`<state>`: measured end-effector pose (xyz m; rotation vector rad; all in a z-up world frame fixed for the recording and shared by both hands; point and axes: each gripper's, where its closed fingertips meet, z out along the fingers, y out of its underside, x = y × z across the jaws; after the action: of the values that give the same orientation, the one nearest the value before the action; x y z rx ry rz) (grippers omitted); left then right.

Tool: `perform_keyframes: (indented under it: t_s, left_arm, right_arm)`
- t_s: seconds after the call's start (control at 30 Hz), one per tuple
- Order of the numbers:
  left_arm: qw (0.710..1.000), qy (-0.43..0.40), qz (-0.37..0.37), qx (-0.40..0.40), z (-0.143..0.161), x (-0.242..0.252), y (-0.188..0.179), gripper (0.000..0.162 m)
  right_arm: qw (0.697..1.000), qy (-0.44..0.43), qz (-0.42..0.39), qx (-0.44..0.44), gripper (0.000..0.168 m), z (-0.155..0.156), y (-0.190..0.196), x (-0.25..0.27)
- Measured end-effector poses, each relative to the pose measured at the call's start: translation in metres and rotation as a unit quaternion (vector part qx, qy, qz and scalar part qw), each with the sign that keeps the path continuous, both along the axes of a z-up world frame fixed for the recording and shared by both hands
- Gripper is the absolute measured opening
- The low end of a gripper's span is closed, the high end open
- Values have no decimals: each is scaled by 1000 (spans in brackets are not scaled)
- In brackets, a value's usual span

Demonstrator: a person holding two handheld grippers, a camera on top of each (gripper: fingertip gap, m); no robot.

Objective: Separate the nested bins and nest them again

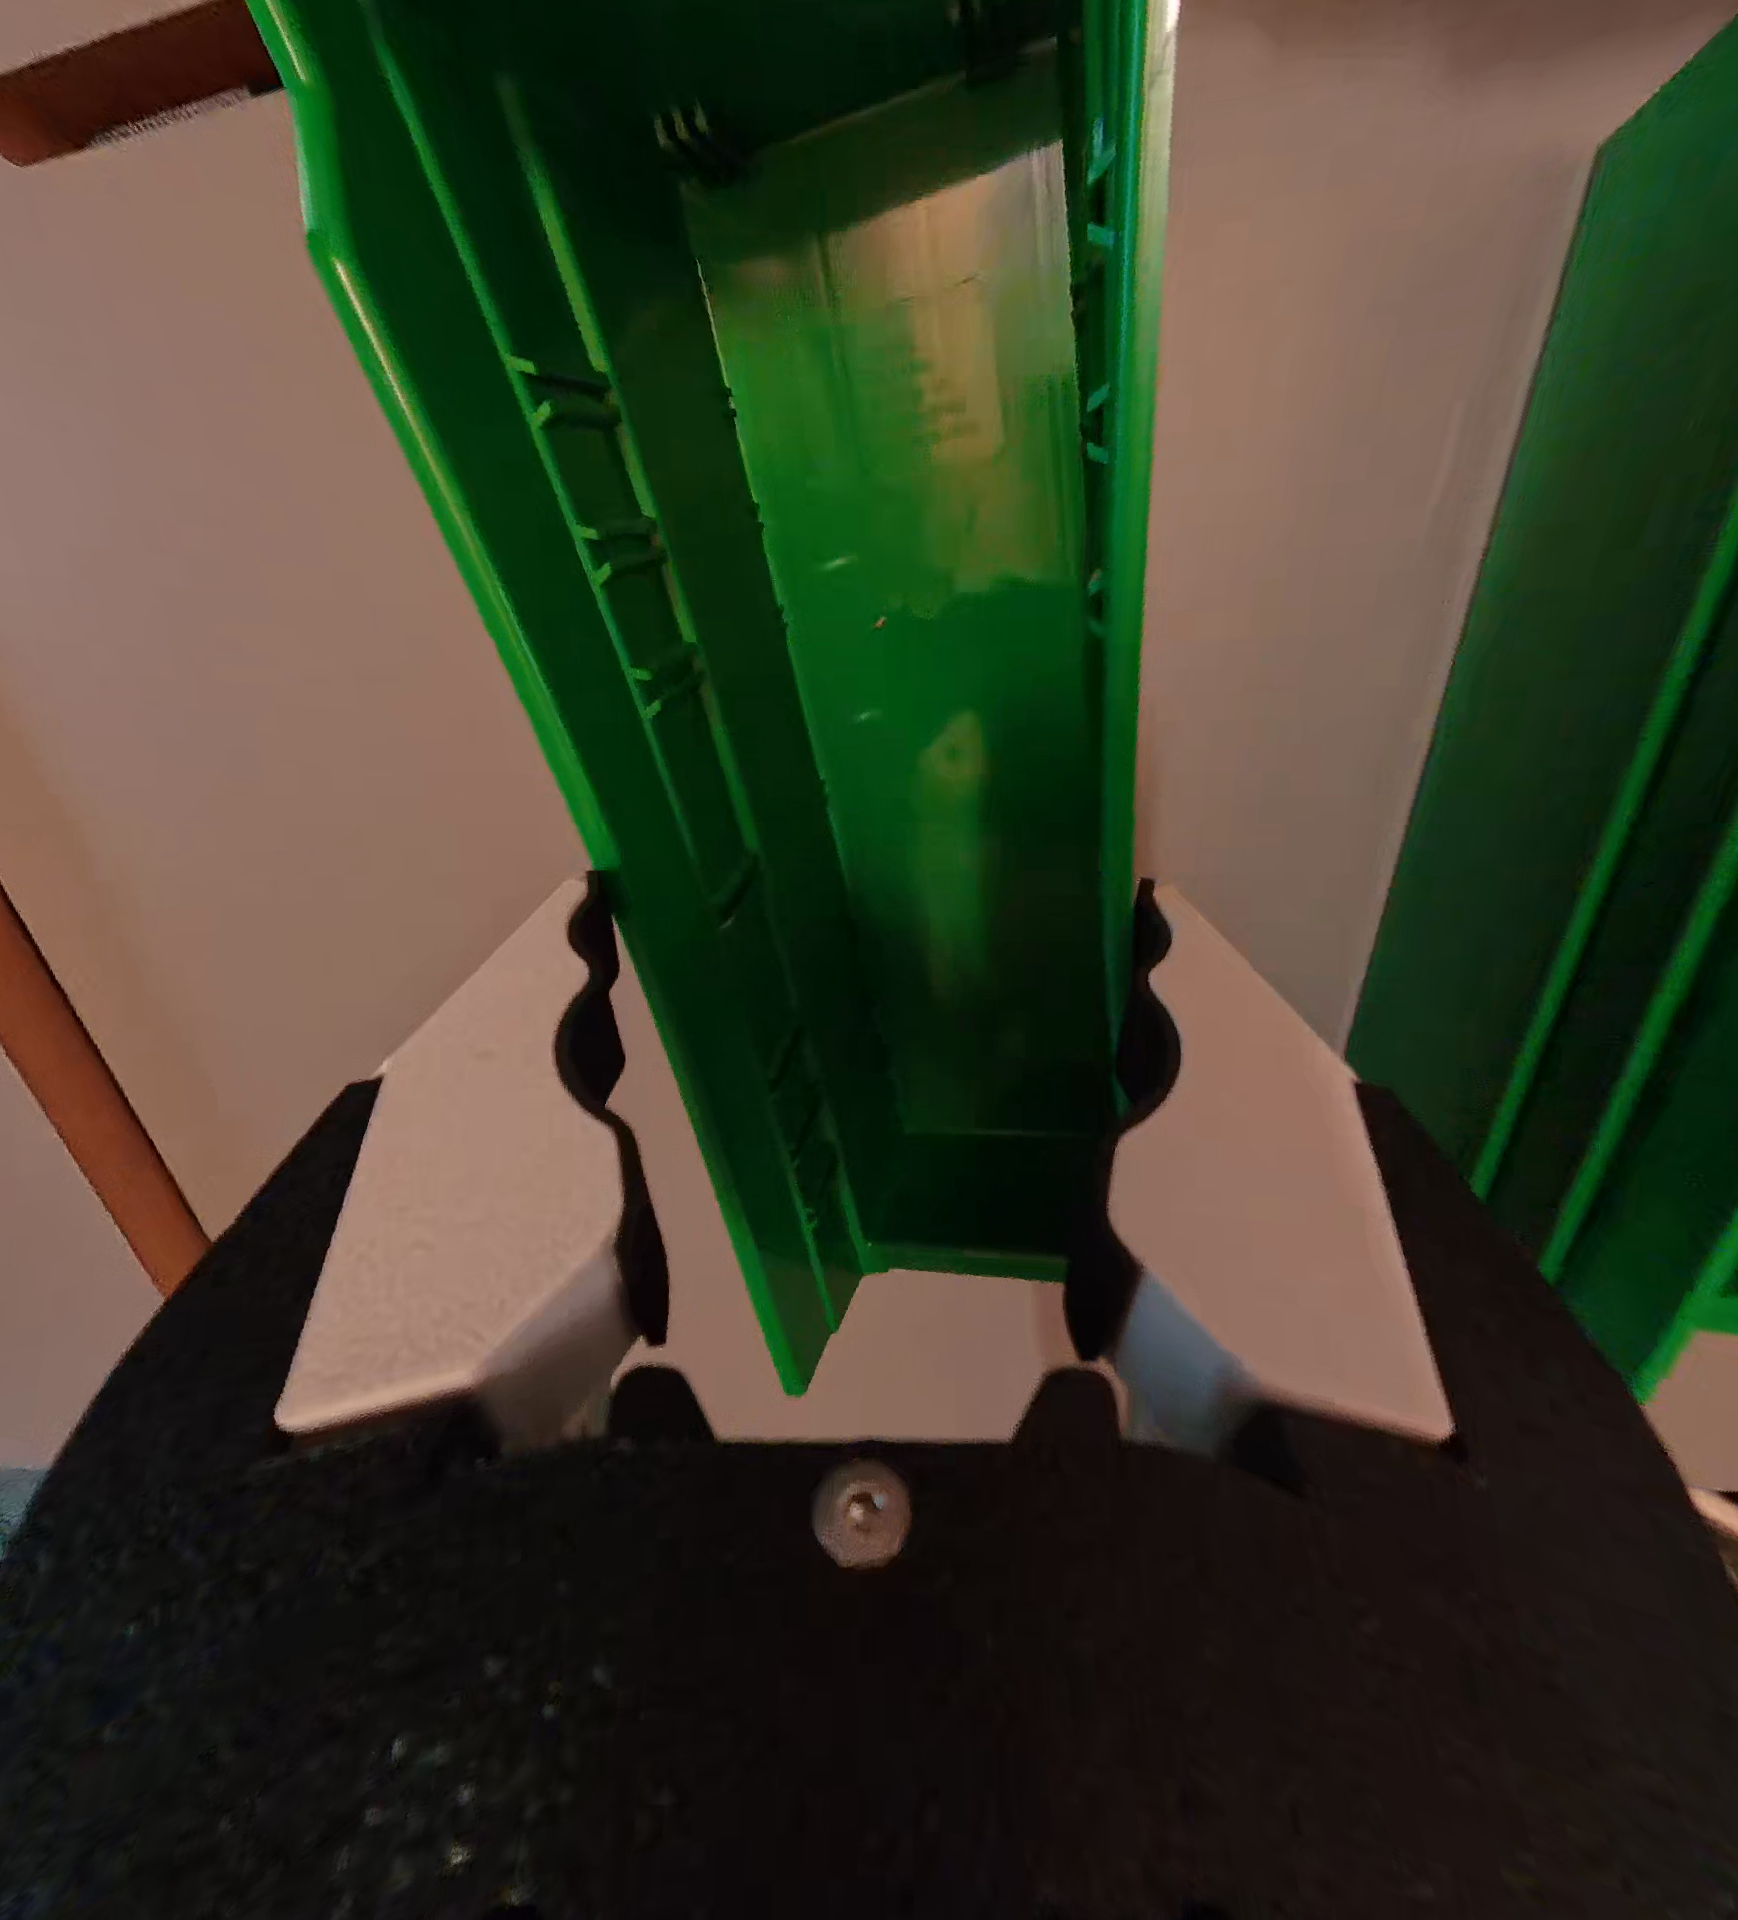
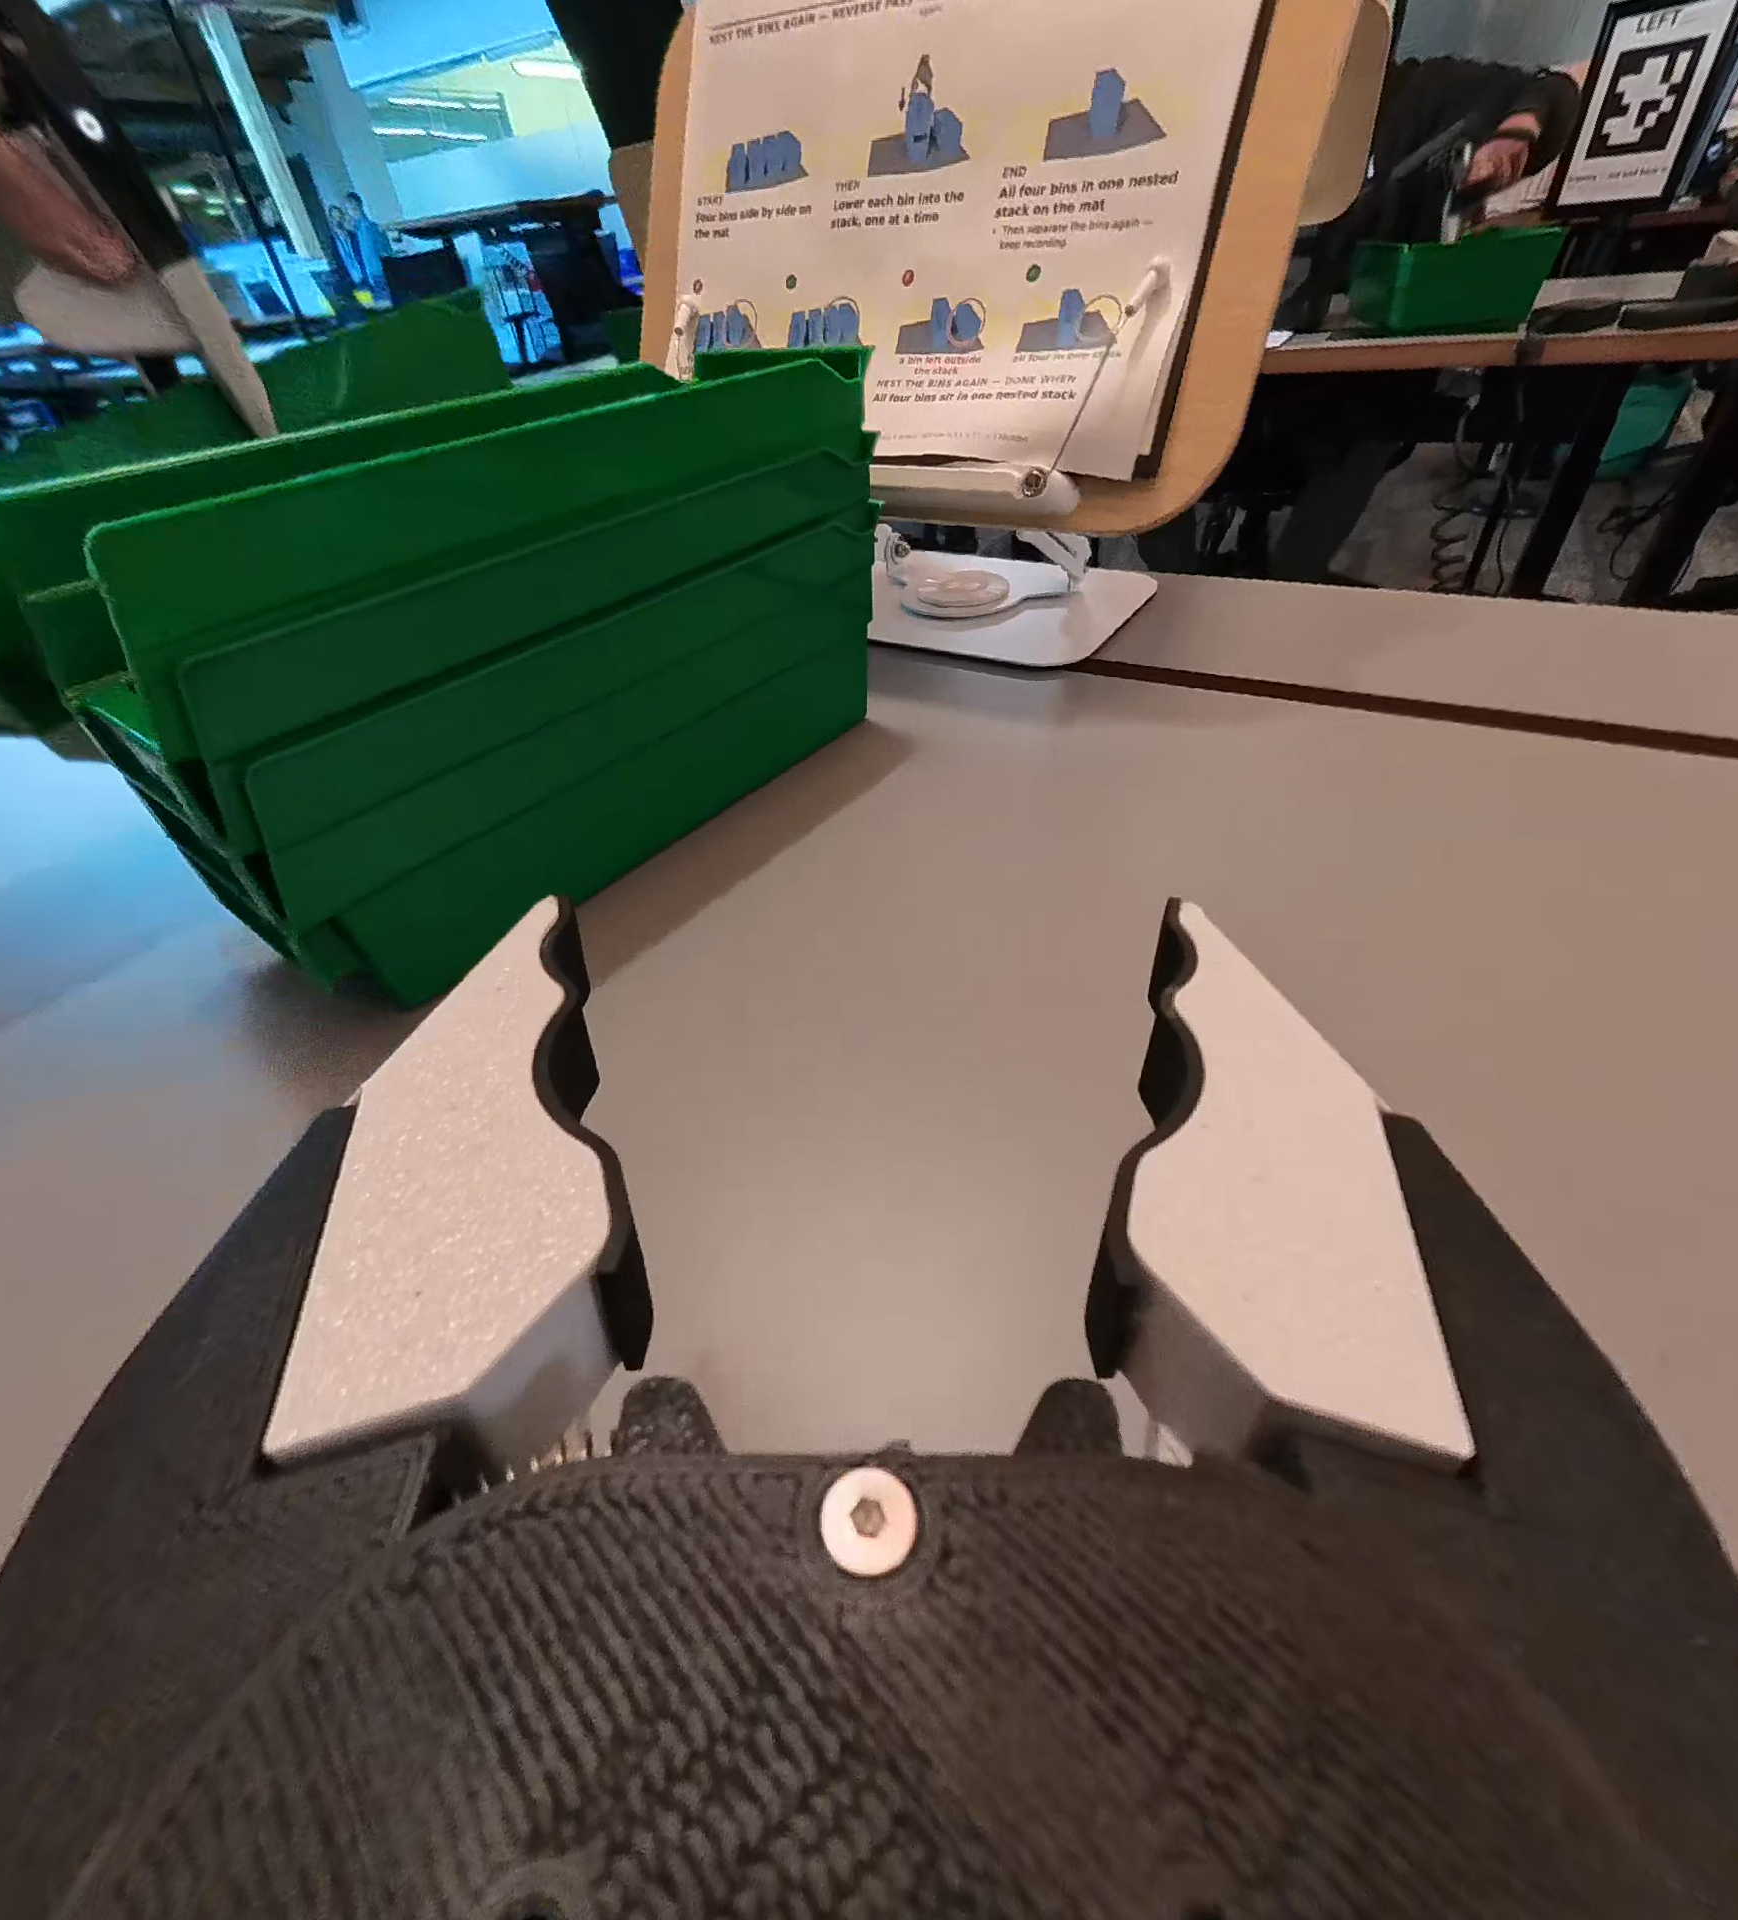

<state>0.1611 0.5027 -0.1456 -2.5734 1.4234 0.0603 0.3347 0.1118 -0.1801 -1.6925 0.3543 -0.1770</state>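
The left tool (image 1: pixel 865 1122) clamps a green bin (image 1: pixel 844 623) that could snag the nested stack (image 2: pixel 491 675), the right tool (image 2: pixel 870 1122) gaping idle.

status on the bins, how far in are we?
Done: unclear; which pass this is cannot be told. A nested stack of green bins sits on the grey table. In hand: the left tool is closed on one green bin, a second bin beside it. The right tool is open and empty. Left: the bins are not yet all in one state.
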Motion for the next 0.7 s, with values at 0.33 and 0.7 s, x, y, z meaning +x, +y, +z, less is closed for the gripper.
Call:
perform_keyframes:
  t_s: [0.33, 0.7]
  left_arm:
    - [999, 34, 12, -16, -34, -52, 55, 94]
    - [995, 90, 38, 4, -60, -140, 136, 93]
  right_arm:
    - [1000, -18, 7, -4, 108, 10, 4, -12]
    - [1000, -19, -10, -14, 108, 9, 3, -12]
